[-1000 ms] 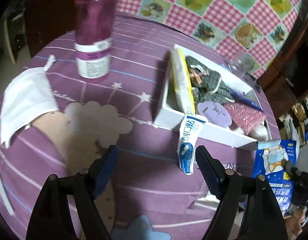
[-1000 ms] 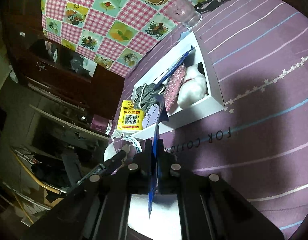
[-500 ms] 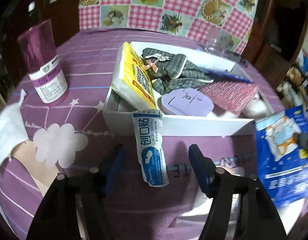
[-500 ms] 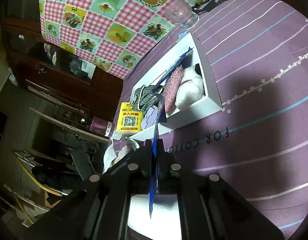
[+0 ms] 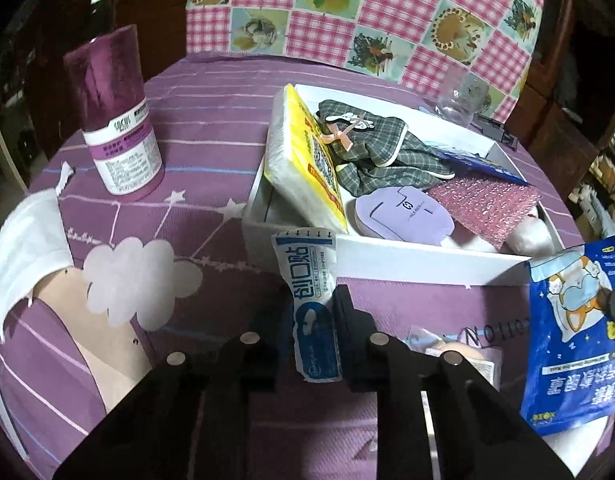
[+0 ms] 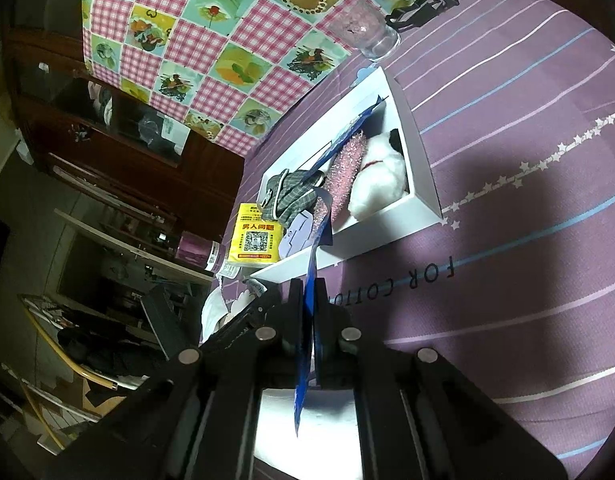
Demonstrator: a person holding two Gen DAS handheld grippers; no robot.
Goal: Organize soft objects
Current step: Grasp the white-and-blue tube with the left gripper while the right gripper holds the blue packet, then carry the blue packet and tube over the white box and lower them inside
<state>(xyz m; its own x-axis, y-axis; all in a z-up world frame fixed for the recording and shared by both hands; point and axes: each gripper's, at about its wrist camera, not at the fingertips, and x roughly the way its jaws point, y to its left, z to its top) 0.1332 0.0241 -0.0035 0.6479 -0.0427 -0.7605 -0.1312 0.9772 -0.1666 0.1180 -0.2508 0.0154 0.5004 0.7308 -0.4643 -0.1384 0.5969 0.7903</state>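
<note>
Left wrist, crinkly flat plaster sachet (image 5: 313, 312), tongs (image 5: 312, 322) pinching

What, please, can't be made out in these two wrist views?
- Left wrist: white plush toy, mostly hidden by the pink glitter pouch and the white box wall.
- Right wrist: blue packet seen edge-on in the right claw; print unreadable.
- Left wrist: face mask, cut by the edge.

left gripper (image 5: 313, 312) | just closed, seemingly pinching bandage packet (image 5: 313, 300) | beside white box (image 5: 407, 256)
</note>
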